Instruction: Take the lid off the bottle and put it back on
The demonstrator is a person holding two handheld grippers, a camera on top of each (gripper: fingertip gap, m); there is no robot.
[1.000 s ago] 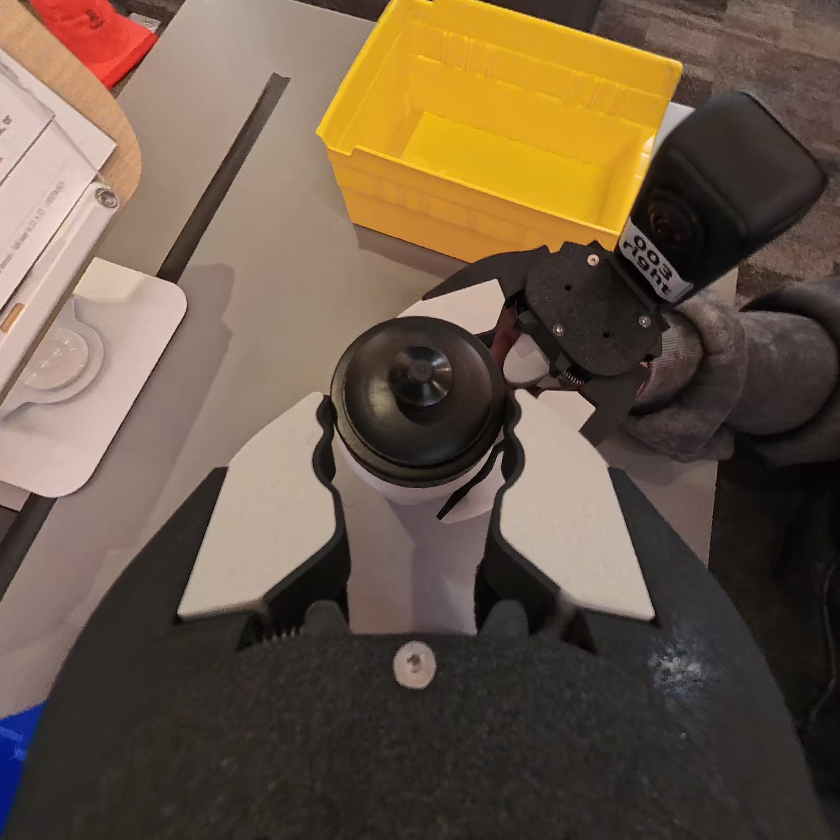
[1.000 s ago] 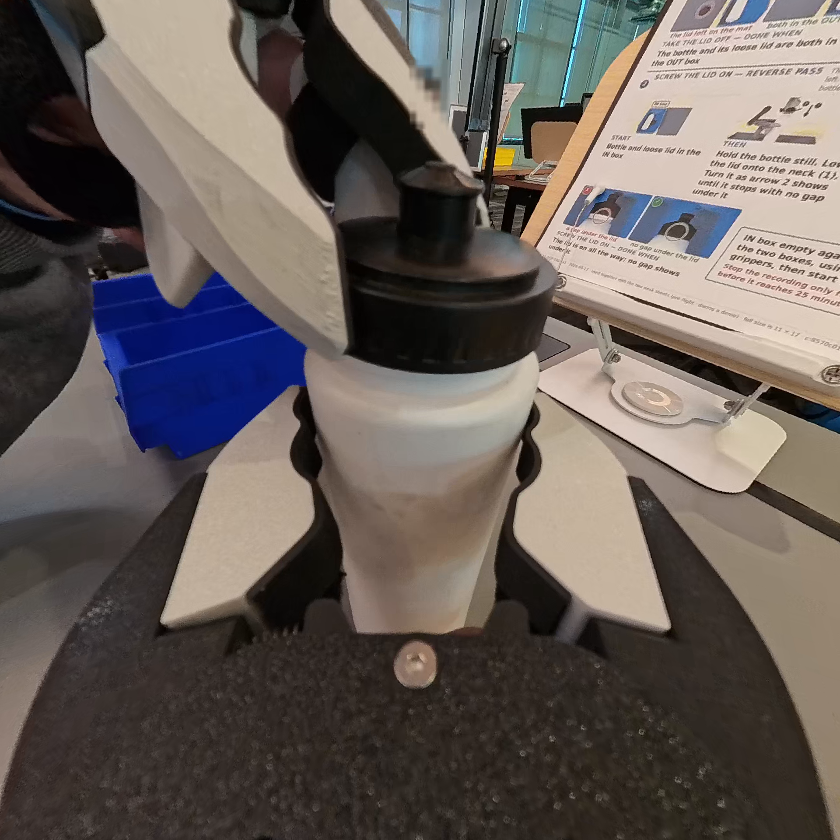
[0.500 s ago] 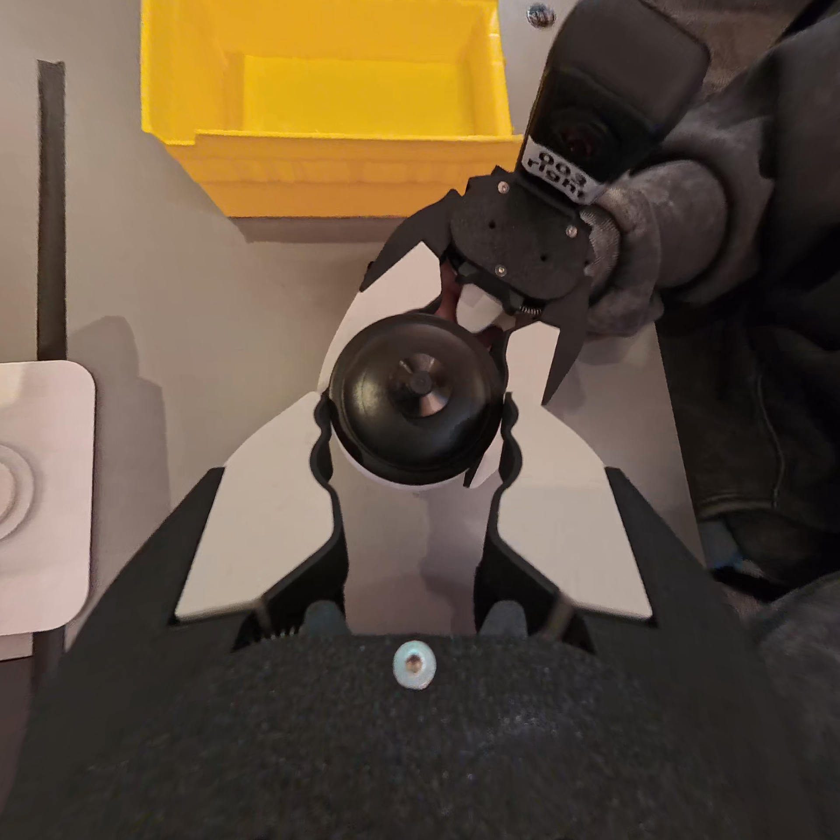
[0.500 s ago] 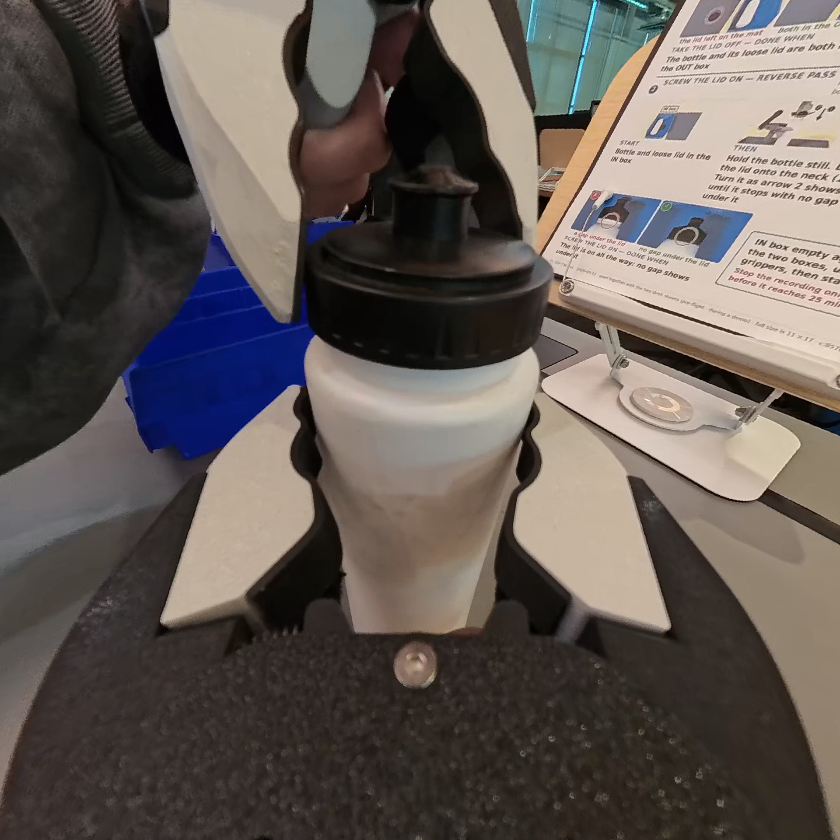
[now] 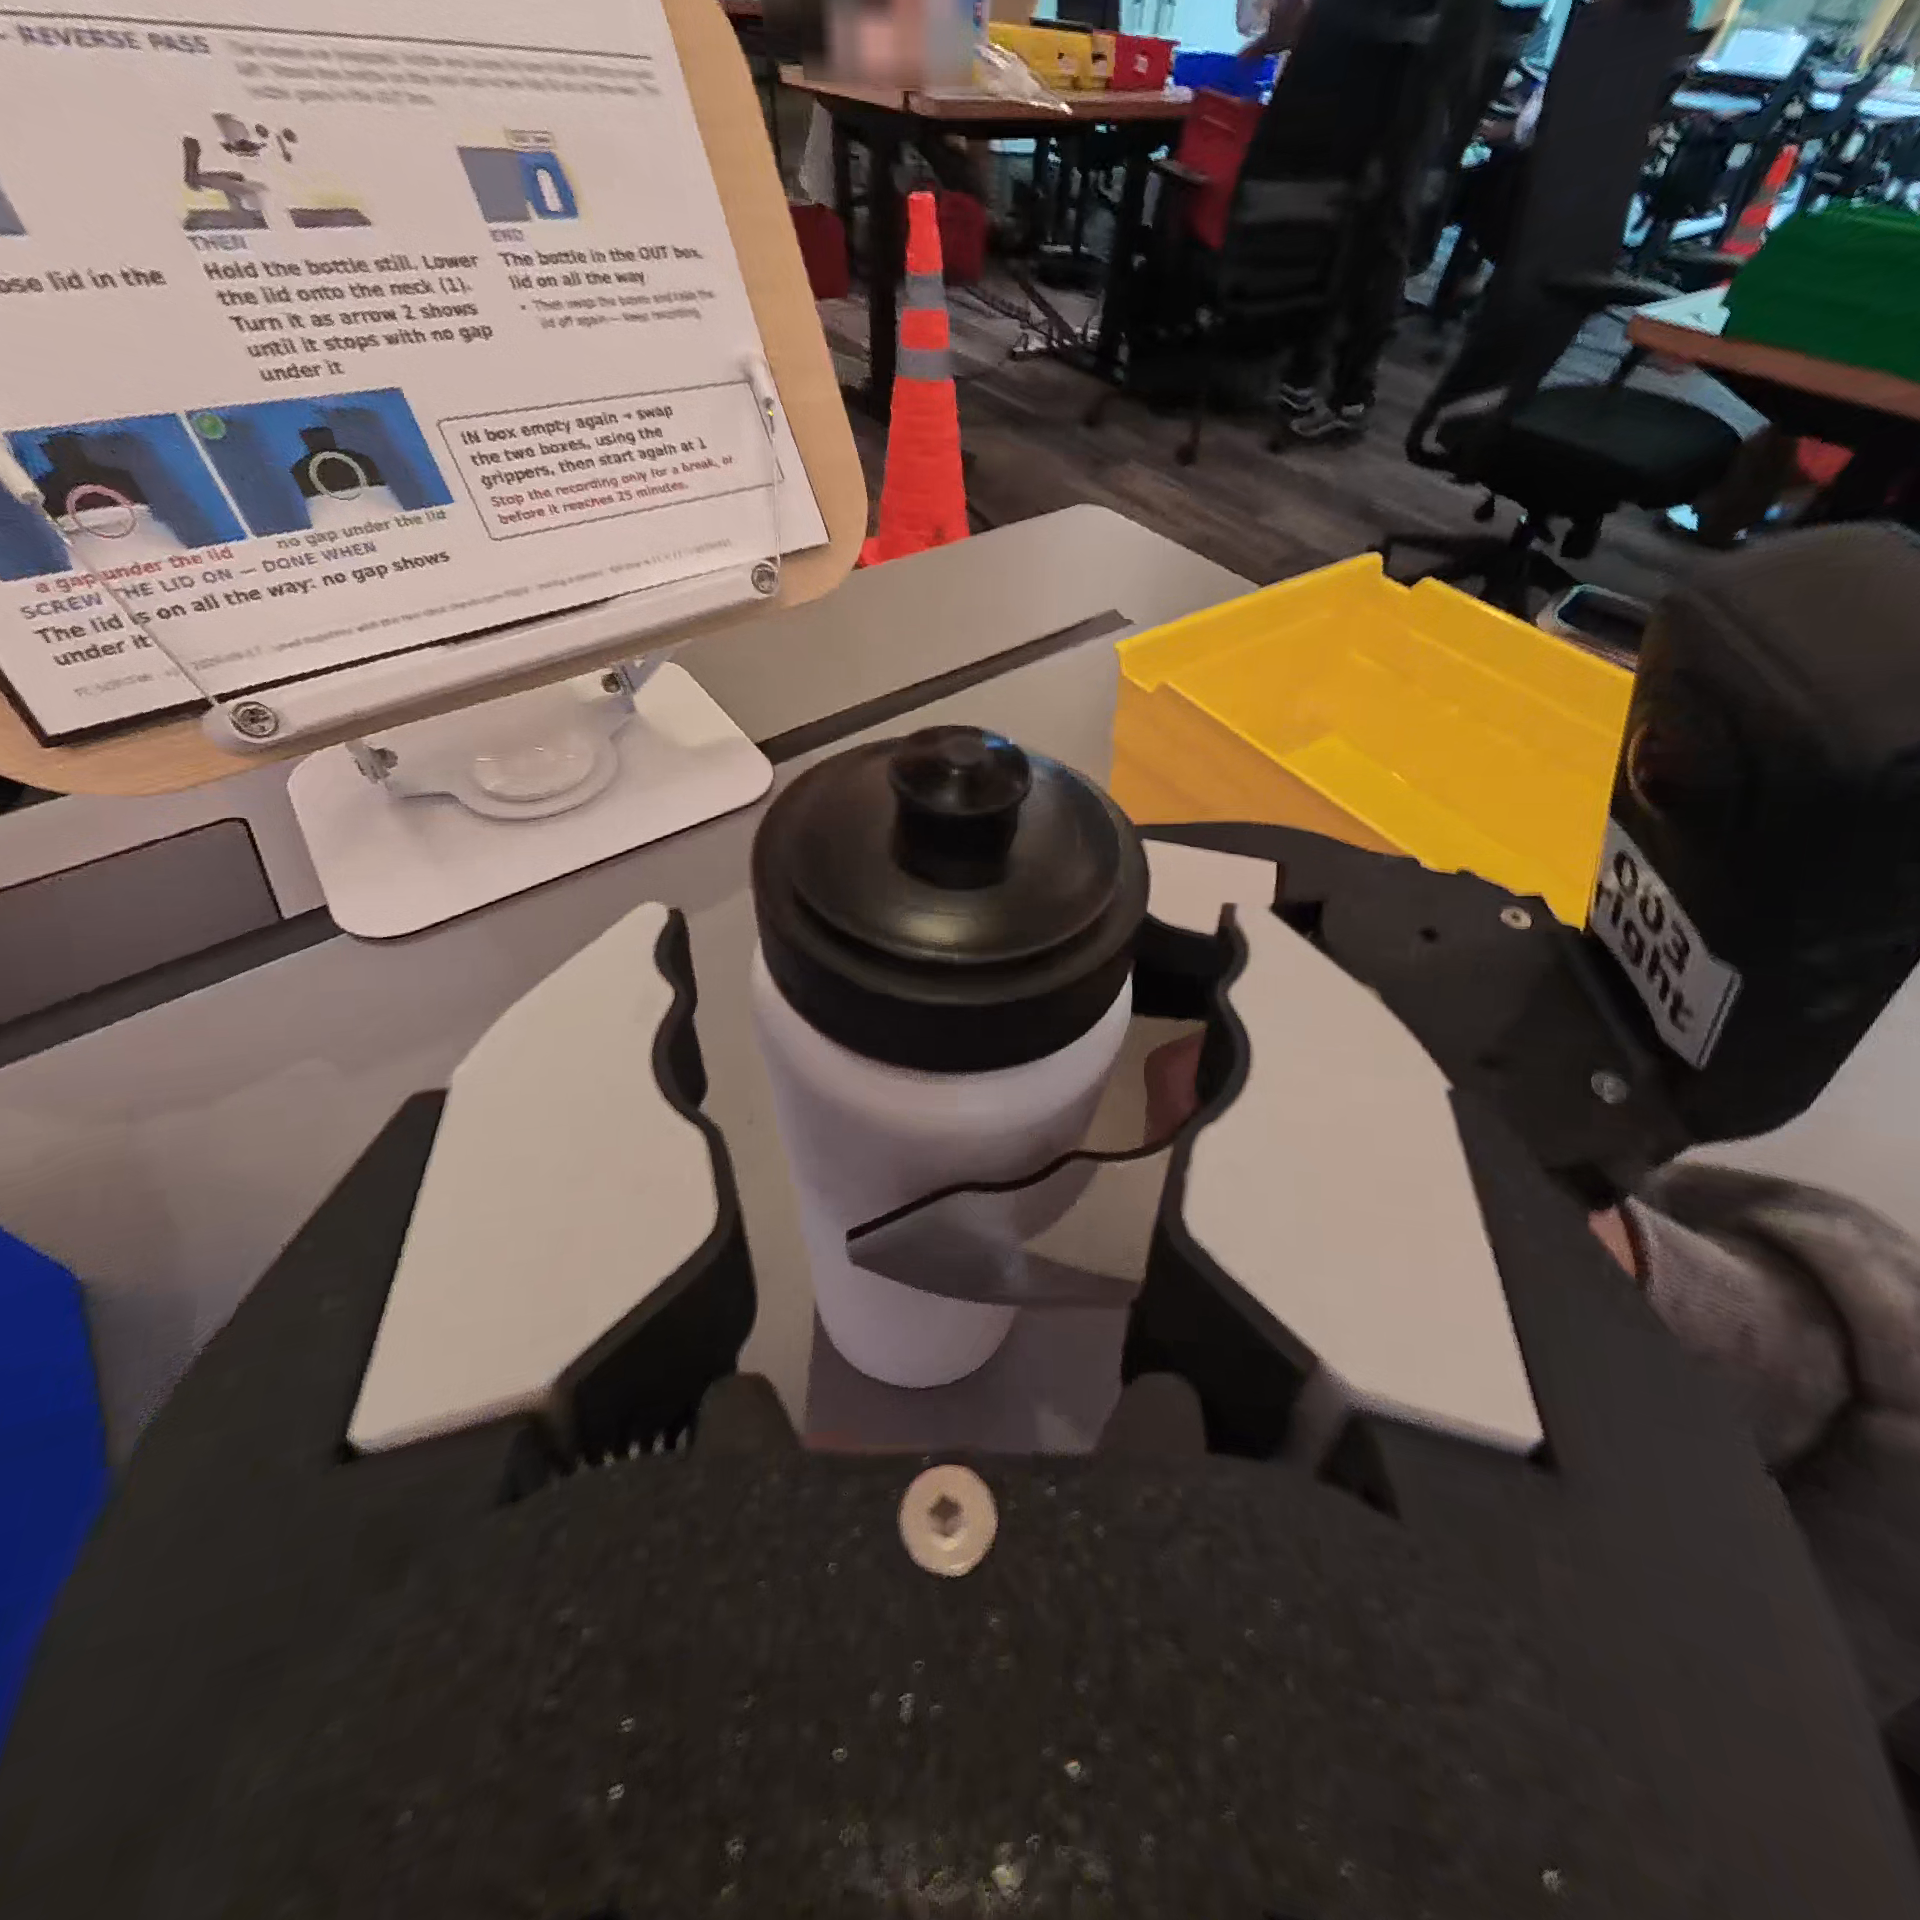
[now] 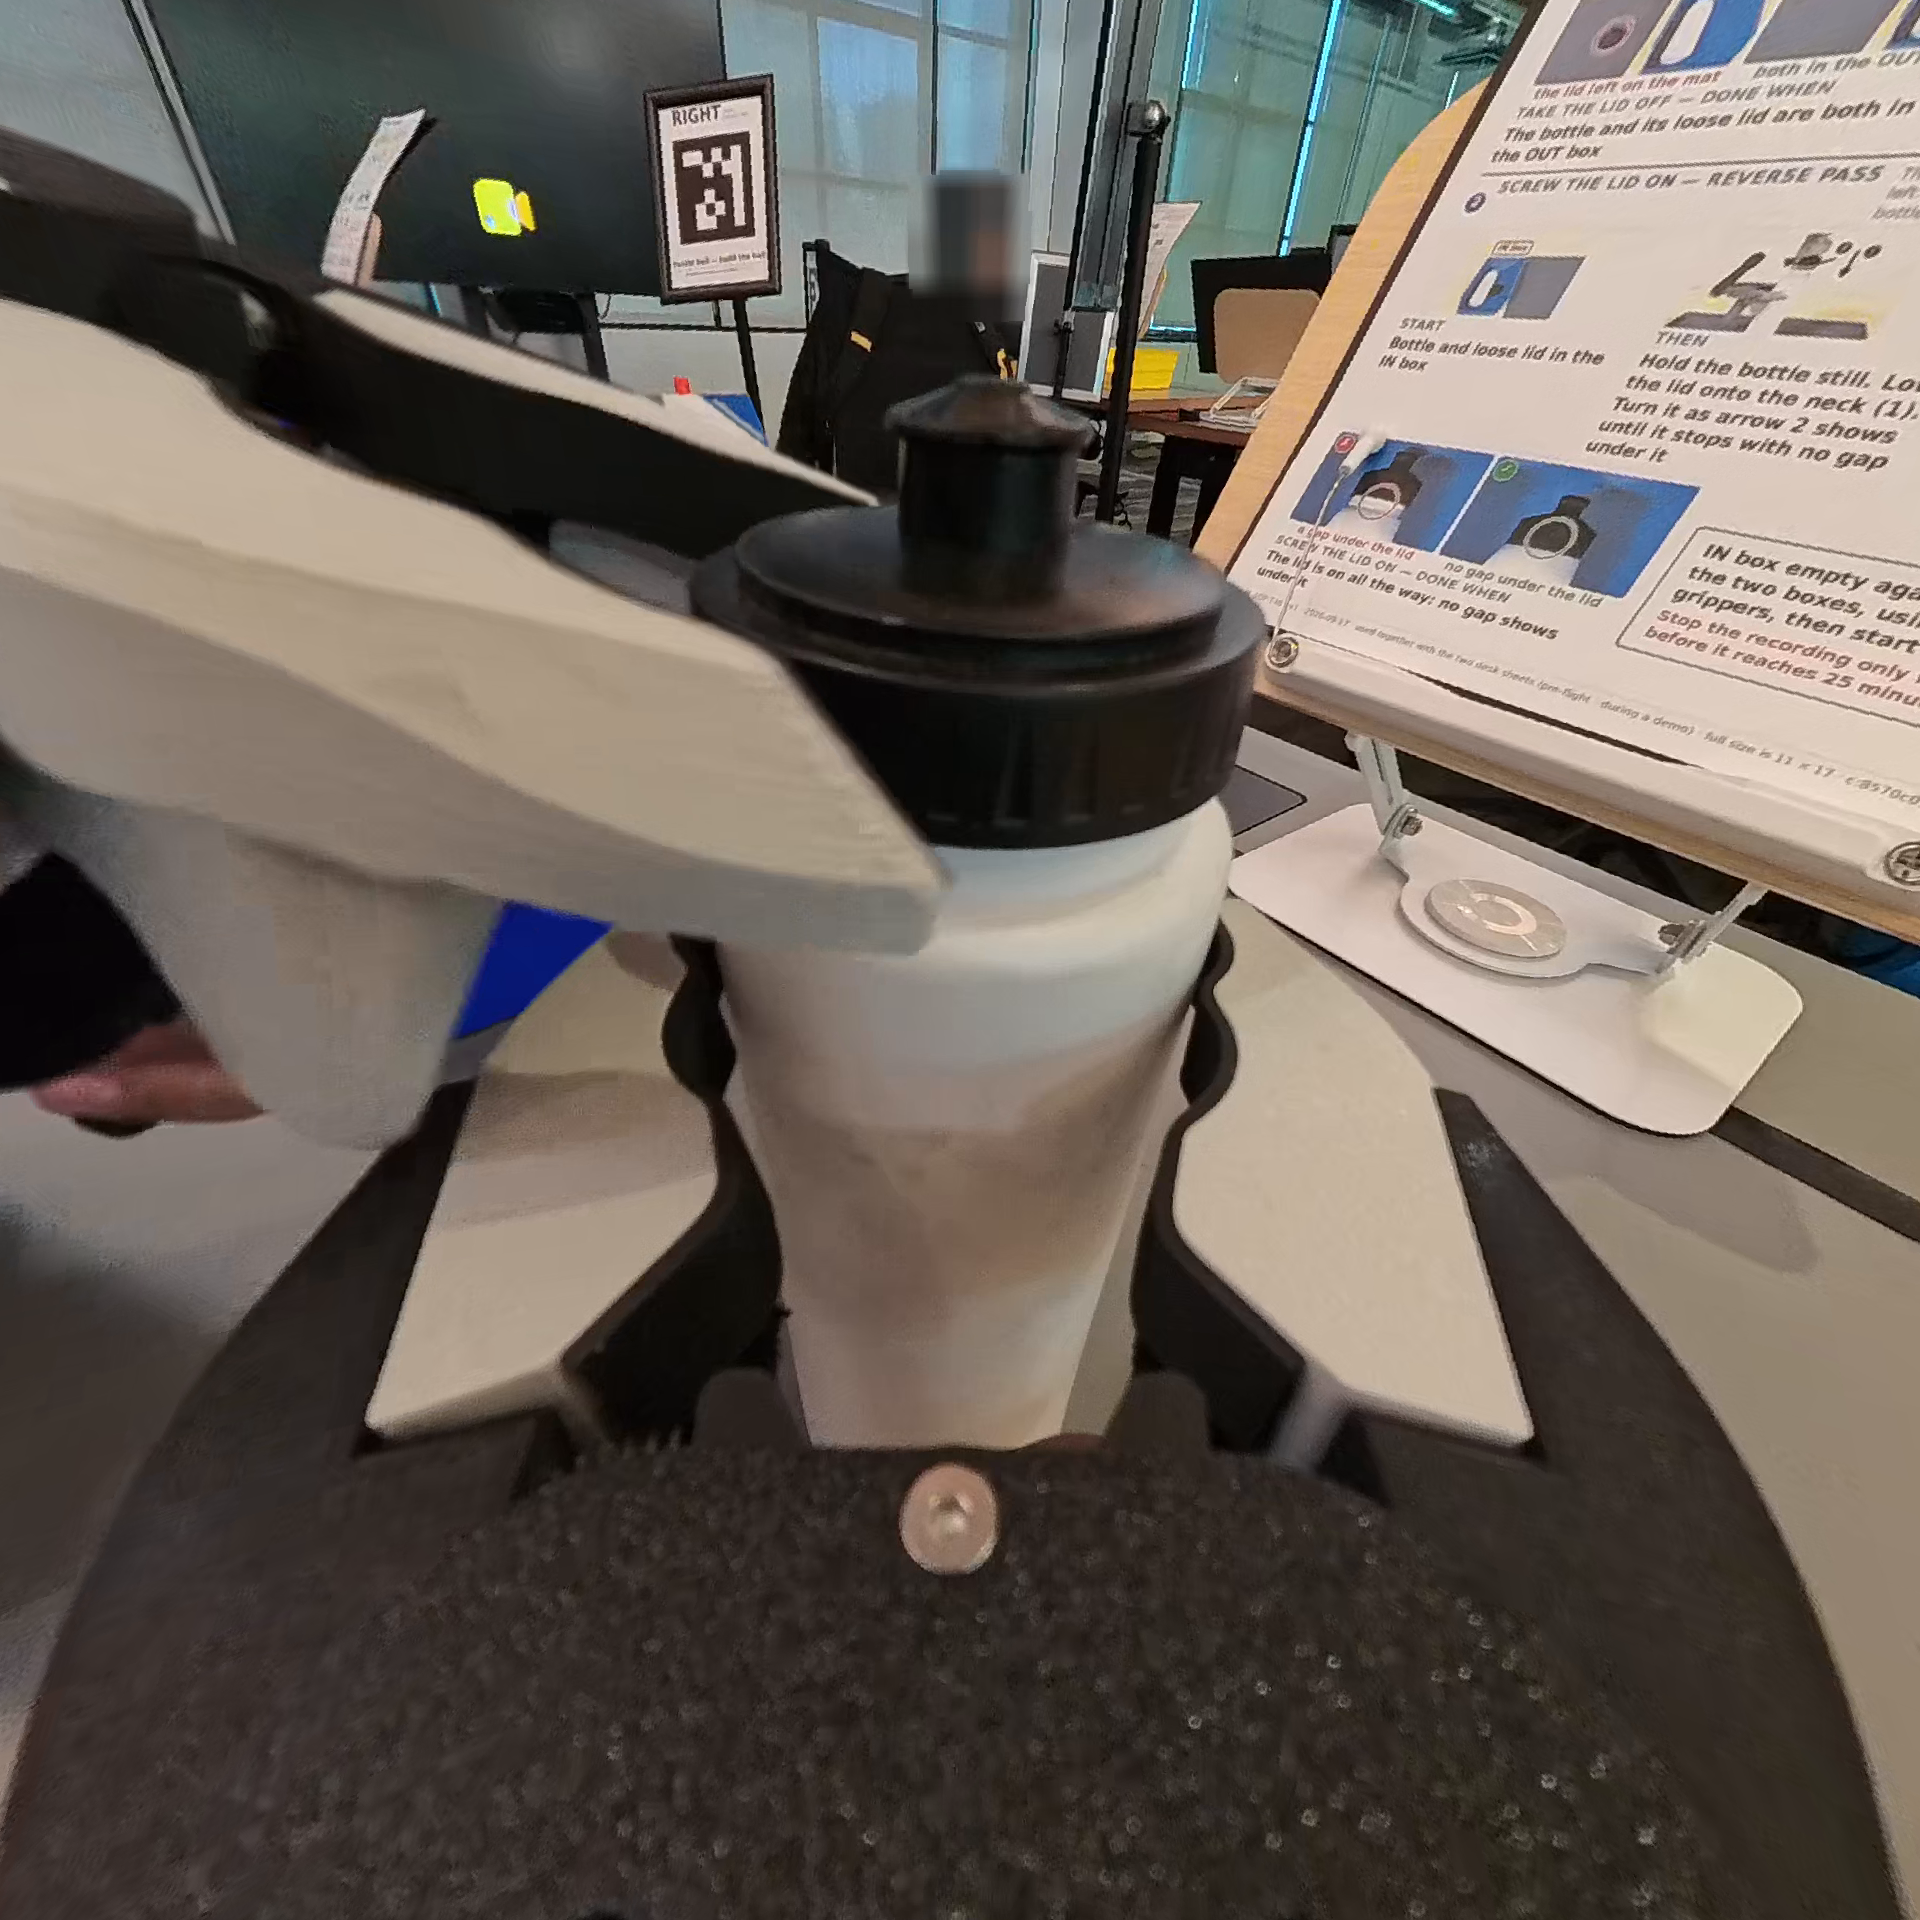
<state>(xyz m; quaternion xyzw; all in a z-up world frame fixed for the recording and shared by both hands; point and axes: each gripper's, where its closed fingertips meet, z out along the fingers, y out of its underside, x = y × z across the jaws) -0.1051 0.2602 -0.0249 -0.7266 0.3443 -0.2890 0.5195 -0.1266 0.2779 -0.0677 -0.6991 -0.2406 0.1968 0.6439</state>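
Black lid [image 5: 940, 914] sits between the left gripper [image 5: 951, 997]'s spread fingers while the right gripper [image 6: 951, 1049] clamps the white bottle [image 6: 966, 1122]; uneven closing could tilt it.

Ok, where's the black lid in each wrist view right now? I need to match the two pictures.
Left wrist view: the black lid sits on the white bottle, centre frame, slightly above the middle.
Right wrist view: the lid is centre, upper half, with a finger of the left gripper against its left side.
Shared landmark: the instruction board, upper left in the left view, upper right in the right.
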